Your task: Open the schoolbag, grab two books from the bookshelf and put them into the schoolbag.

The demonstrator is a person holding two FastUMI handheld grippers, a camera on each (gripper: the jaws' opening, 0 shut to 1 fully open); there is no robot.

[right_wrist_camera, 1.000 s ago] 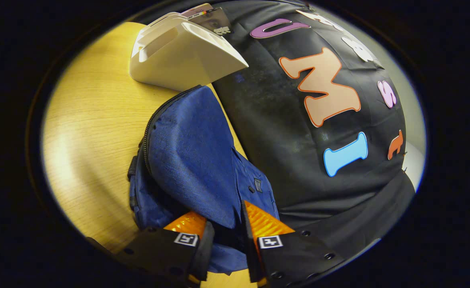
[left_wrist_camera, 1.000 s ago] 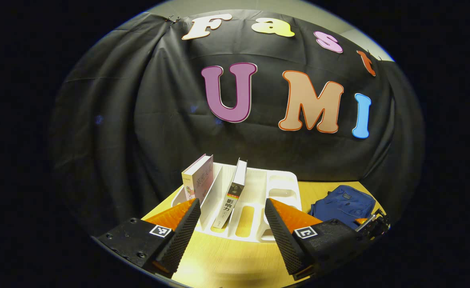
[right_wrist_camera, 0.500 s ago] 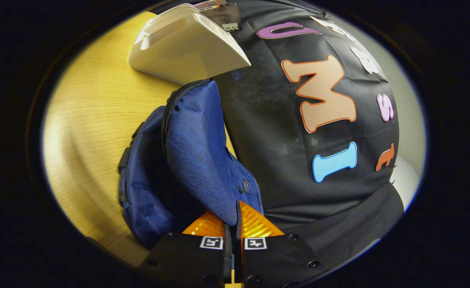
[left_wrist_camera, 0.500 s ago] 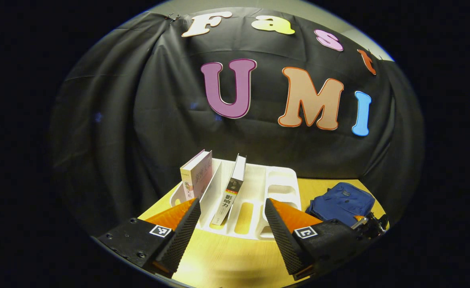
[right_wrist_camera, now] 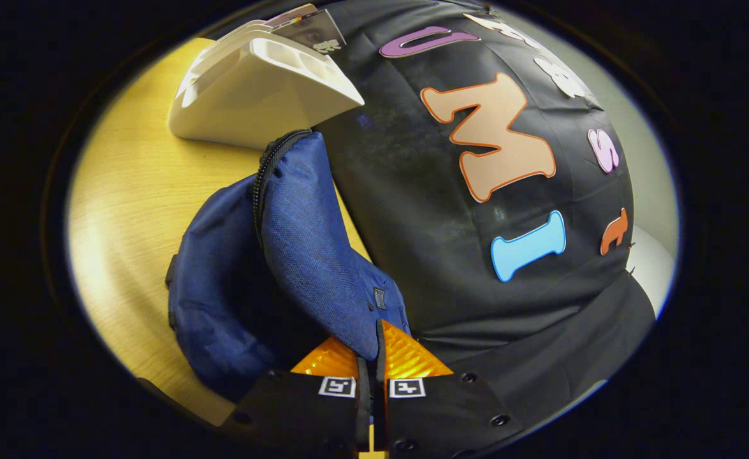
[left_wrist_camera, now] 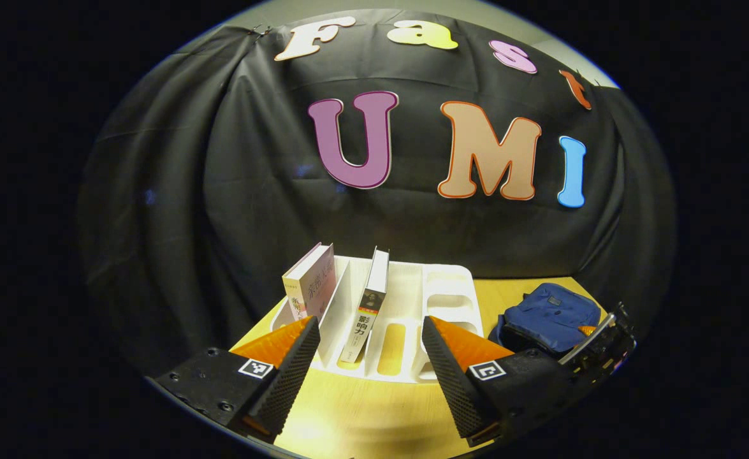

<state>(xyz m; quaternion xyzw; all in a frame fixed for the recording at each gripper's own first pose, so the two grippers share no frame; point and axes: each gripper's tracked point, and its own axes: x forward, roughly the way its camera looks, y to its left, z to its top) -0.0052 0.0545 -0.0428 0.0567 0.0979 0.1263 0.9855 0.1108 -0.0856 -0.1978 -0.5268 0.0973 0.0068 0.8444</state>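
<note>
The right gripper (right_wrist_camera: 371,357) is clenched on the woven blue schoolbag's (right_wrist_camera: 310,242) flap at the worktop's (right_wrist_camera: 138,191) back edge — the left gripper (left_wrist_camera: 371,357) spread wide, facing the white moulded bookshelf (left_wrist_camera: 412,299) — a dark-spined book (left_wrist_camera: 366,312) leaning inside.

Orange fingers (left_wrist_camera: 454,344), black ribbed pads, square markers

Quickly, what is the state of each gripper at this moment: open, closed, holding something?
Left gripper: open, holding nothing, facing the white bookshelf.
Right gripper: closed on the flap of the blue schoolbag, holding it up.
</note>
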